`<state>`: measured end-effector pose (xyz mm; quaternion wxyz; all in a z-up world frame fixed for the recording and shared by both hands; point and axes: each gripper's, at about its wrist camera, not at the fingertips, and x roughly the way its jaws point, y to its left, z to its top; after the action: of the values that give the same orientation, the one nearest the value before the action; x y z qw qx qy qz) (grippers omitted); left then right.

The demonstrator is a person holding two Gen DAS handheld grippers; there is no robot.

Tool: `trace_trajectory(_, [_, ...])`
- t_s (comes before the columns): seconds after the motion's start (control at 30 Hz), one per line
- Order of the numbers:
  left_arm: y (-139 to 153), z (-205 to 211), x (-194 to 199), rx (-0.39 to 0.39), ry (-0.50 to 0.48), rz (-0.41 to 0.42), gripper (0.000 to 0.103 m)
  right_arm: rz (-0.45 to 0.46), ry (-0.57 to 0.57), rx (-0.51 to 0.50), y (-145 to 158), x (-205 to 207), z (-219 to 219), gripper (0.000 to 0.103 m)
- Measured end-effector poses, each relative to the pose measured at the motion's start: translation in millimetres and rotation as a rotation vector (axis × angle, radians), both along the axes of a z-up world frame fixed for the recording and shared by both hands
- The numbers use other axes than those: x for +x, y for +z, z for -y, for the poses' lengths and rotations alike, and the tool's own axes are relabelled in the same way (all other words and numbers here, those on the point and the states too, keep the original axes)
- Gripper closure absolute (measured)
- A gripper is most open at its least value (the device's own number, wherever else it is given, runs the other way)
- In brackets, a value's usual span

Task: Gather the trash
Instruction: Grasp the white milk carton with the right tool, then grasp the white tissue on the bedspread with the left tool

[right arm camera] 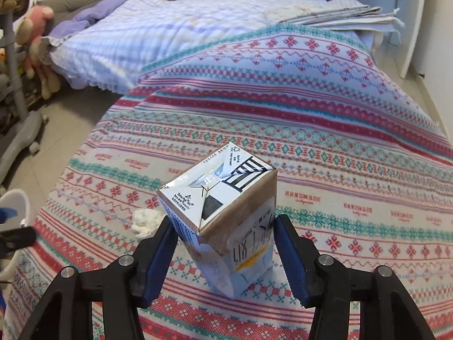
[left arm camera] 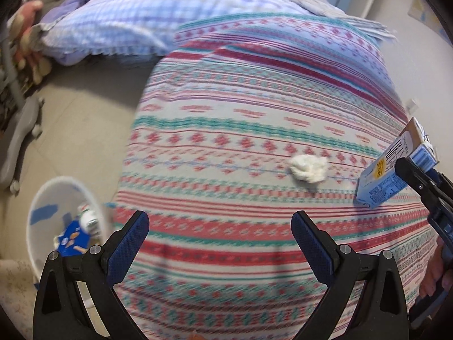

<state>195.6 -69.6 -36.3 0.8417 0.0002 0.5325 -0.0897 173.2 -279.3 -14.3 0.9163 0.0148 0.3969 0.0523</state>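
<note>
A blue and white drink carton (right arm camera: 226,187) leans tilted on the patterned bedspread (right arm camera: 311,130), its lower end resting on the cloth. My right gripper (right arm camera: 225,223) is shut on it, one blue pad against each side. In the left wrist view the same carton (left arm camera: 382,175) sits at the right edge with the right gripper (left arm camera: 419,181) clamped on it. A crumpled white tissue (left arm camera: 308,171) lies on the bedspread just left of the carton, also visible as the tissue (right arm camera: 144,222). My left gripper (left arm camera: 220,221) hangs open over the bedspread, holding nothing.
A white waste bin (left arm camera: 56,198) with several bits of trash inside stands on the tiled floor left of the bed. A checked quilt (left arm camera: 127,17) covers the far bed. Stuffed toys (right arm camera: 36,36) and a grey chair base (left arm camera: 19,130) stand at the left.
</note>
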Motion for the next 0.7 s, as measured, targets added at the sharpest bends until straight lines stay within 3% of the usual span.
trace_trajectory(0.27, [-13, 49, 4, -0.076, -0.069, 0.05, 0.003, -0.003, -0.051, 0.076, 16, -24, 32, 0.043])
trace_trajectory(0.43, [-20, 68, 7, -0.116, -0.13, 0.1, 0.018, -0.009, -0.076, 0.13, 20, -41, 58, 0.043])
trace_trajectory(0.7, [-38, 69, 20, -0.156, -0.109, 0.113, 0.045, -0.032, -0.105, 0.145, 14, -60, 86, 0.043])
